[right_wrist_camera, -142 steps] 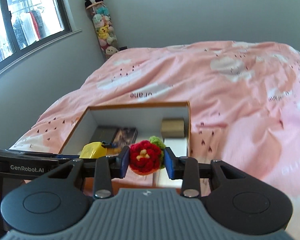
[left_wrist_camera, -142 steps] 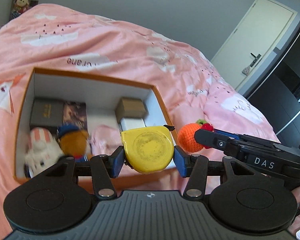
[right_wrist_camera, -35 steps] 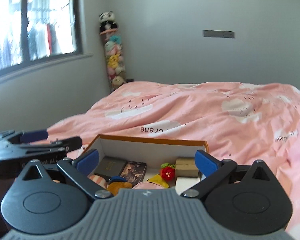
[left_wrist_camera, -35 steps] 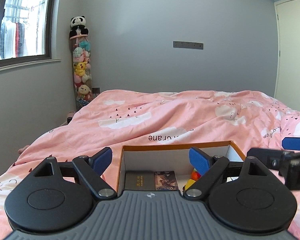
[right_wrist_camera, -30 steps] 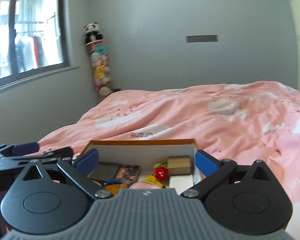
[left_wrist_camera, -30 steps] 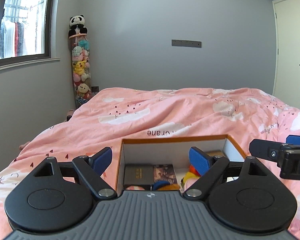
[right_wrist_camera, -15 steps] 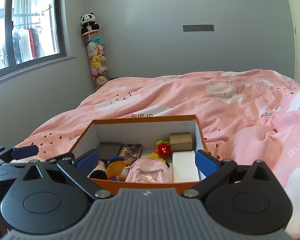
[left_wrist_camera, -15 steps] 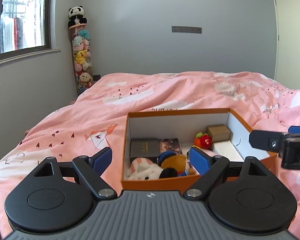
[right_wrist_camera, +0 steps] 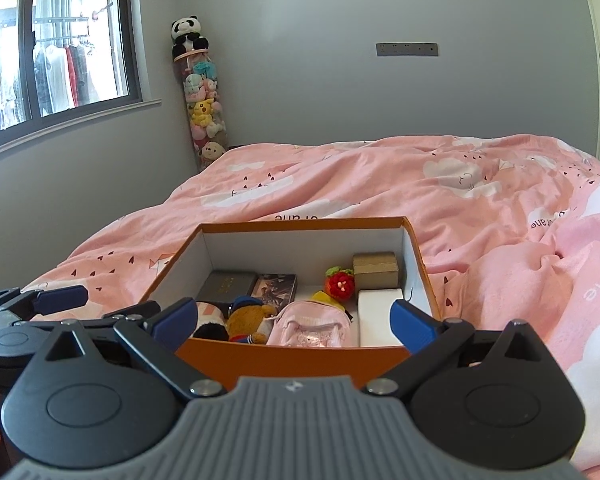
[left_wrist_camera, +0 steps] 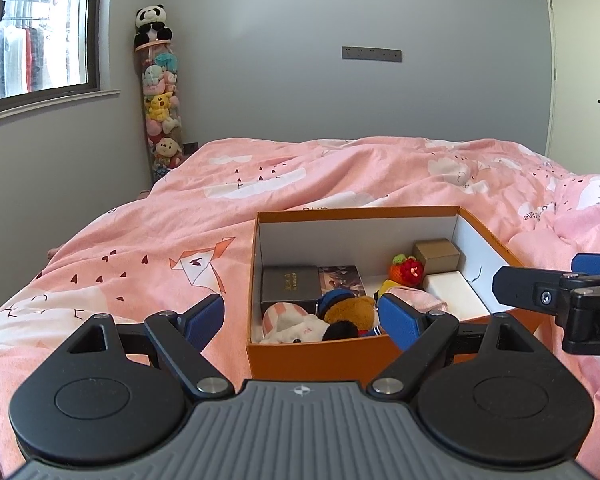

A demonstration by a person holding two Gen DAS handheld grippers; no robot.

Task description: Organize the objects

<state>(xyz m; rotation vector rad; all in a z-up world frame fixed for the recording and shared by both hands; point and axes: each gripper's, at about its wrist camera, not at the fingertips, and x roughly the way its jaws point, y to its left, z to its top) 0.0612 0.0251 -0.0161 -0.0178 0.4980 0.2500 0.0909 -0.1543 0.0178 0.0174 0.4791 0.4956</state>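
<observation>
An orange box (left_wrist_camera: 320,354) (right_wrist_camera: 292,354) with white inner walls sits on the pink bed. It holds a crochet strawberry (left_wrist_camera: 407,270) (right_wrist_camera: 341,283), a yellow tape measure (right_wrist_camera: 325,297), a brown teddy (left_wrist_camera: 350,309) (right_wrist_camera: 249,323), a striped plush (left_wrist_camera: 286,320), a pink mini backpack (right_wrist_camera: 314,328), a dark box (left_wrist_camera: 290,286), a brown box (right_wrist_camera: 376,270) and a white block (right_wrist_camera: 380,316). My left gripper (left_wrist_camera: 302,320) is open and empty, in front of the box. My right gripper (right_wrist_camera: 294,322) is open and empty, also in front of it.
The pink quilt (left_wrist_camera: 340,172) covers the bed and bunches up at the right (right_wrist_camera: 540,264). A tall clear tube of plush toys topped by a panda (left_wrist_camera: 158,104) stands in the far corner. A window (right_wrist_camera: 52,48) is on the left, a door (left_wrist_camera: 580,76) on the right.
Both grippers have let go of the tape measure and the strawberry, which now lie in the box. Both have opened, drawn back and risen, so more of the box inside shows.
</observation>
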